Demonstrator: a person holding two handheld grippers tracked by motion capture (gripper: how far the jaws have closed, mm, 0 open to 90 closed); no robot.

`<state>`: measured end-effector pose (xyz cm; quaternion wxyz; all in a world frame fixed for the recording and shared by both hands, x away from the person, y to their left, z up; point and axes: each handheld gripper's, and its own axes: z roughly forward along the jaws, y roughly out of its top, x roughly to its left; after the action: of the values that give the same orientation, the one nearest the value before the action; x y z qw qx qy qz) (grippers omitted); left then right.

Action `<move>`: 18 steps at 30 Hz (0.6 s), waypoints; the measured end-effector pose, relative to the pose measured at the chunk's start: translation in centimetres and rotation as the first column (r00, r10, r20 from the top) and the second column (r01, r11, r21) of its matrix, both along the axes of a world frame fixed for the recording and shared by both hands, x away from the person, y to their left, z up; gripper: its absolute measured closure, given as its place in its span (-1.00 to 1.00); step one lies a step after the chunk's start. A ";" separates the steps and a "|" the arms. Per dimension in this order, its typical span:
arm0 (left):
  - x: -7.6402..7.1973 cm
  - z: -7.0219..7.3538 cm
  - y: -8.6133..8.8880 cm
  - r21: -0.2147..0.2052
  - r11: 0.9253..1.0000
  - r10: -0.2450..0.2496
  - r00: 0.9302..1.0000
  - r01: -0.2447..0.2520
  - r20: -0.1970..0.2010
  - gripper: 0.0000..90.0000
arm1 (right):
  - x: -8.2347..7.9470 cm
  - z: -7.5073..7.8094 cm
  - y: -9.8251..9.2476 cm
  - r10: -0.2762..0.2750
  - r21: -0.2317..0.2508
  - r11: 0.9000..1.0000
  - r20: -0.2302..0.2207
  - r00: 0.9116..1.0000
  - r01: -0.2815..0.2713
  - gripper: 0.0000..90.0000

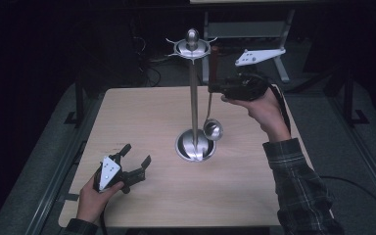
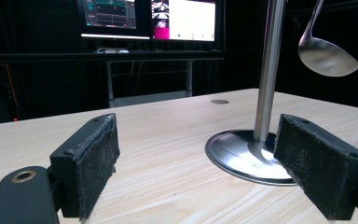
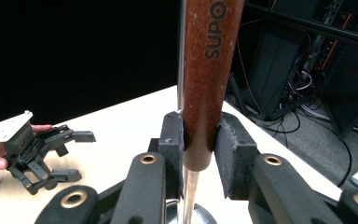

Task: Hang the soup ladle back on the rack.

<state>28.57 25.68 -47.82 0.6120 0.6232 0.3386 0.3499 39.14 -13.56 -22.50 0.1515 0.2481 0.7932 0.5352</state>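
Right gripper [image 3: 199, 140] clamps ladle [image 1: 213, 129] handle up by stand [image 1: 194, 98] top, upper centre; hooking not done; left gripper [image 1: 136, 157] open, idle.

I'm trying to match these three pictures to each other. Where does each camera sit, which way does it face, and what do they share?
High view: above the person's side, facing forward and down on the pale wooden table; both forearms show.
Left gripper view: low over the table, facing the steel stand between open black pads.
Right gripper view: raised, pads clamping the brown-handled steel ladle; left gripper beyond.
Shared: stand and ladle.
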 end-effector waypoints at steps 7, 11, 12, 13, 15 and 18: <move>0.0 0.0 0.0 0.000 1.000 0.001 1.000 -0.001 -0.001 -0.70 | -0.1 0.0 -0.2 -0.003 0.010 1.000 0.006 1.000 0.003 0.54; 0.0 0.0 0.0 0.000 1.000 0.001 1.000 -0.001 -0.002 -0.70 | -0.2 0.1 -0.3 -0.003 0.009 1.000 0.006 1.000 0.003 0.42; 0.0 0.0 -0.1 -0.008 1.000 0.000 1.000 0.000 0.000 -0.70 | -0.3 -0.1 -0.4 -0.004 0.007 1.000 0.002 1.000 0.004 0.30; 0.0 0.0 -0.1 -0.008 1.000 0.000 1.000 0.000 0.000 -0.70 | -0.3 -0.1 -0.4 -0.004 0.007 1.000 0.002 1.000 0.004 0.30; 0.0 0.0 -0.1 -0.006 1.000 0.003 1.000 -0.003 -0.001 -0.70 | -0.4 -0.2 -0.5 -0.011 0.000 1.000 0.008 1.000 0.011 0.23; 0.0 0.0 0.0 -0.004 1.000 0.004 1.000 -0.004 -0.001 -0.70 | -0.4 -0.5 -0.9 -0.026 0.007 1.000 0.012 1.000 0.026 0.13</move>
<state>28.54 25.64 -47.82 0.6123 0.6215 0.3410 0.3500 38.70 -14.51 -23.02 0.1622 0.2556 0.7871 0.5374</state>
